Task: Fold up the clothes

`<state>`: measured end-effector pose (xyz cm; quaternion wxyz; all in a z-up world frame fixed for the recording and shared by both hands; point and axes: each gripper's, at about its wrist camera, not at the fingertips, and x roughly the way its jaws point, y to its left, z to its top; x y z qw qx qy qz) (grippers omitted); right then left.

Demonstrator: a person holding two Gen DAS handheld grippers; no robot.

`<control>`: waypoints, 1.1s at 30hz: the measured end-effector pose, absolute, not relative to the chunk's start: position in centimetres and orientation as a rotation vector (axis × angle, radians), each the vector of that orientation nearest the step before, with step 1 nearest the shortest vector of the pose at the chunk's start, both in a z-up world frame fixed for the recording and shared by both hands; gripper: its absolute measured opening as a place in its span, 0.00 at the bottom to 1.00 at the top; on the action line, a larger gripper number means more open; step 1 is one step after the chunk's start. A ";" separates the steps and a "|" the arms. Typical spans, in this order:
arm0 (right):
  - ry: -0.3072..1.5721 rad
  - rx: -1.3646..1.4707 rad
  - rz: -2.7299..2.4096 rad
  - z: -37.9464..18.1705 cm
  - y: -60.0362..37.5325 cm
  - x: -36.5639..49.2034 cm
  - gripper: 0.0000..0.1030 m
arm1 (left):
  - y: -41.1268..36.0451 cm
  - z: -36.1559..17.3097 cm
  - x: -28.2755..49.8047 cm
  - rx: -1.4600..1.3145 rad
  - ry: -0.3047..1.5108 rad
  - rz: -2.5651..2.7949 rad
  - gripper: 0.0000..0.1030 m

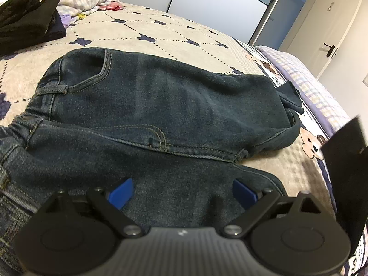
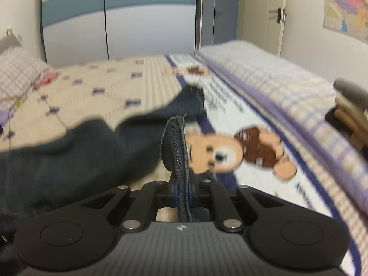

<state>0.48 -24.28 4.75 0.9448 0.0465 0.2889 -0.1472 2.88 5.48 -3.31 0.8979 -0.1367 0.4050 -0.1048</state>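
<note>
Jeans (image 1: 161,105) lie part-folded on the bed (image 1: 161,30); the denim looks heavy and limp yet thick at seams, so hems and waistband judge as the surest holds. Left claw (image 1: 182,193) stands wide apart over the near denim, gripping nothing, while the right claw (image 2: 181,189) is clenched on a hem edge. Left view alone shows the waistband, pocket and dark folded stack (image 1: 27,16); right view alone shows the pinched hem, though blurred.

jeans (image 1: 161,105) covering mid-bed, bare quilt (image 1: 149,30) beyond, black clothes pile (image 1: 27,16) blocking far-left corner
</note>
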 end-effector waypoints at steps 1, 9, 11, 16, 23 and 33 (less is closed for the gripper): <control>0.571 0.101 -0.299 5.8 -24.4 0.5 0.08 | 5.5 -3.3 2.9 -0.288 0.839 -0.217 0.92; 0.379 0.118 -0.307 13.0 -25.5 -2.7 0.08 | 5.4 -3.3 2.6 -0.284 0.834 -0.215 0.92; 0.343 0.129 -0.313 14.2 -26.0 -4.1 0.08 | 5.3 -3.3 2.4 -0.276 0.834 -0.213 0.92; 0.309 0.133 -0.352 15.0 -28.2 -7.9 0.08 | 5.2 -3.2 1.8 -0.260 0.840 -0.212 0.92; 0.374 0.209 -0.390 12.8 -32.1 -11.8 0.08 | 5.1 -2.7 0.2 -0.310 0.848 -0.283 0.92; 0.531 0.315 -0.444 5.4 -36.0 -17.6 0.08 | 2.9 -1.8 -2.6 -0.330 0.827 -0.527 0.92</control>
